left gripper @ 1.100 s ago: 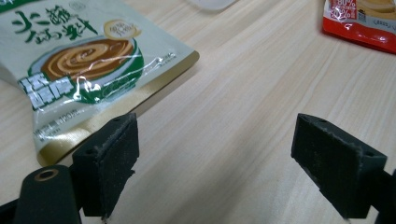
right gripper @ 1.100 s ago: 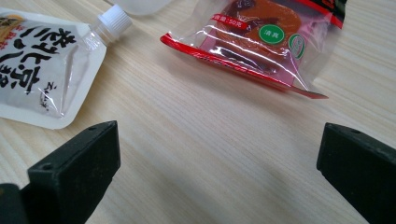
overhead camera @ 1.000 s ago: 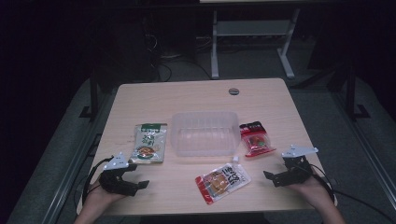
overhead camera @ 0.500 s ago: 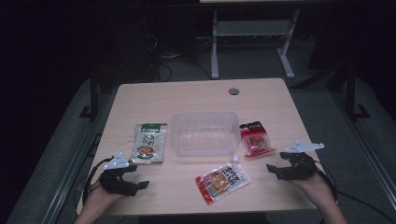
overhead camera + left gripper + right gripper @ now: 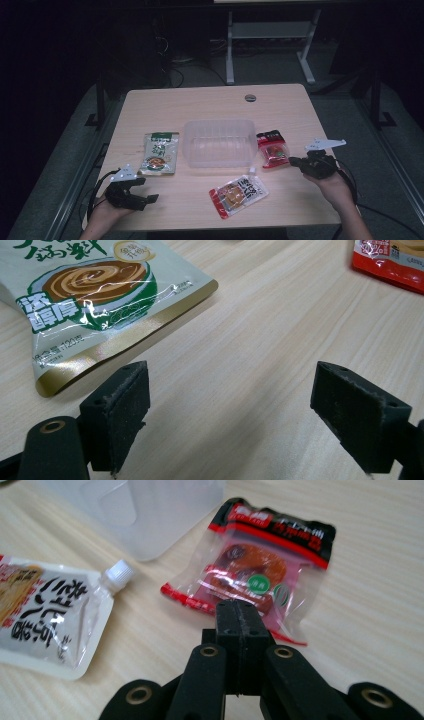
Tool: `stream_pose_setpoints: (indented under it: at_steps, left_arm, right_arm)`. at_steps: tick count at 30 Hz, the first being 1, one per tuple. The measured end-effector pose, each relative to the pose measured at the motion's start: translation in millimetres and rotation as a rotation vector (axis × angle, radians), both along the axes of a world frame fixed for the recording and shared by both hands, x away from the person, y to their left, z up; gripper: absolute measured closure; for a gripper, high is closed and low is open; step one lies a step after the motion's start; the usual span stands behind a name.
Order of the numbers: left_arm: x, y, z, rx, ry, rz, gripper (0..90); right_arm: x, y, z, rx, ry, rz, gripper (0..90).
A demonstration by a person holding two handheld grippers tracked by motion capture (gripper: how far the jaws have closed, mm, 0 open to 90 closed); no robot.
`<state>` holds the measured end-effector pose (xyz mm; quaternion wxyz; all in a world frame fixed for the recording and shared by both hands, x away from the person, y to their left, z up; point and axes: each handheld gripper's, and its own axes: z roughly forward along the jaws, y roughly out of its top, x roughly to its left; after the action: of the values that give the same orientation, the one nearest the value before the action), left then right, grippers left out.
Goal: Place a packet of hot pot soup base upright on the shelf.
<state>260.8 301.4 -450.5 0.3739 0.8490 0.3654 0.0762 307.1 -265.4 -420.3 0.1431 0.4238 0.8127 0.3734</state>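
Note:
My right gripper (image 5: 241, 611) hovers just over the near edge of a red clear-window snack packet (image 5: 260, 570). Its jaws have just been closing and now meet with nothing between them. In the high view that right gripper (image 5: 296, 161) sits right of the red packet (image 5: 272, 148). My left gripper (image 5: 235, 390) stands open low over bare table, below a green-and-gold pouch (image 5: 95, 295). From above, the left gripper (image 5: 147, 190) is at the near left corner, near the green pouch (image 5: 160, 153).
A clear plastic container (image 5: 218, 142) stands mid-table between the two packets, and its wall (image 5: 135, 510) shows beyond the right gripper. A spouted red-and-white pouch (image 5: 239, 194) lies in front of it. The wooden table (image 5: 200, 105) has a cable hole (image 5: 250, 97) at the back.
The right hand has lifted a little and shifted slightly at the table's right side. The left hand and the packets have stayed where they were.

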Motion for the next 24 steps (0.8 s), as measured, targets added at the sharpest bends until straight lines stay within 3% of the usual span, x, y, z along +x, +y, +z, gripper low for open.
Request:
stream_pose_setpoints:
  at_steps: [15, 24]
  left_arm:
    - [-0.1, -1.4, -0.6, -0.001, 0.009, 0.0, 15.7]
    - [0.0, -2.0, -1.1, 0.001, 0.009, -0.003, 15.7]
  right_arm:
    - [43.2, 8.5, 4.9, -0.008, -0.021, -0.021, 89.7]
    - [71.4, 21.7, -4.4, -0.016, -0.009, -0.024, 89.7]
